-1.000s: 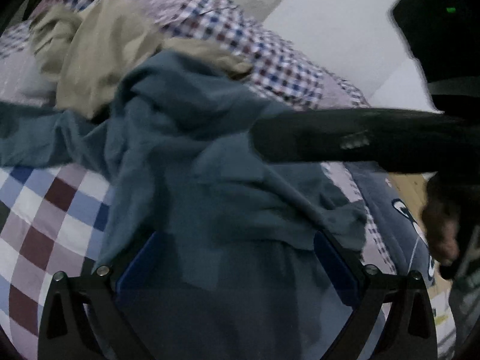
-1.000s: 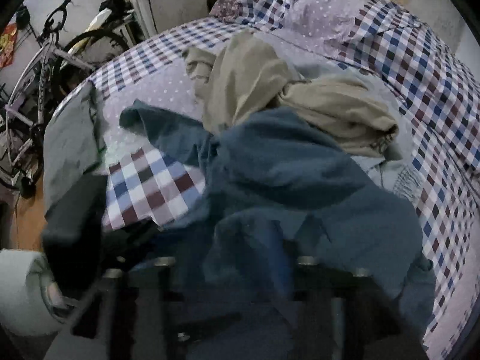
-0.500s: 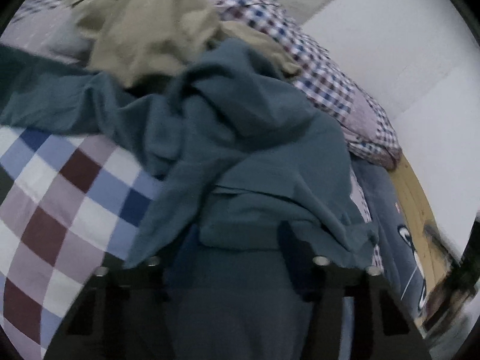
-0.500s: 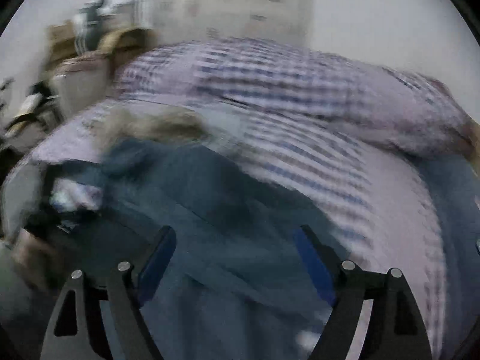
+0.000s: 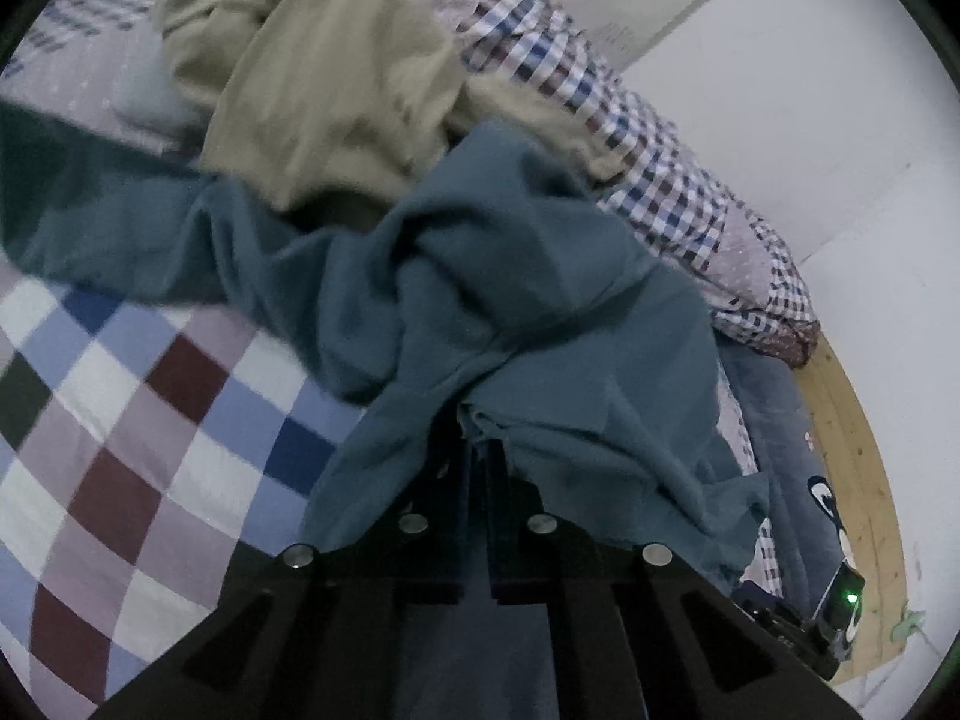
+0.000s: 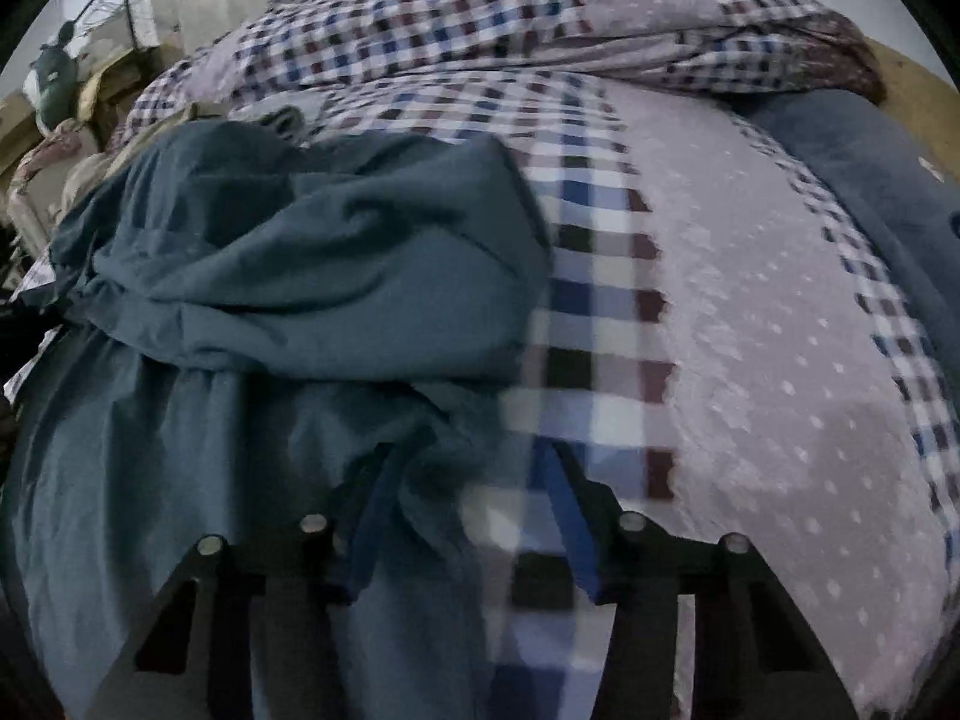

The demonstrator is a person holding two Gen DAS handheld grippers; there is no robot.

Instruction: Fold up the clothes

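We pinch the teal shirt (image 5: pixel 480 300) on the bed (image 5: pixel 120 420).
Our left gripper (image 5: pixel 478 450), low centre, clamps its edge; our right gripper (image 6: pixel 474 480) stands apart, cloth over its left finger.

Left claw (image 5: pixel 477 450) tips hidden under teal garment (image 5: pixel 510 276).

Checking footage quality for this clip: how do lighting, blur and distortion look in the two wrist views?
Left wrist view: dim, bluish light, strong fisheye curve with a black rim; the teal garment is fairly sharp, the beige garment smeared. Right wrist view: equally dim; the checked bedcover streaks with motion blur near the right gripper, whose fingers look soft and half see-through.
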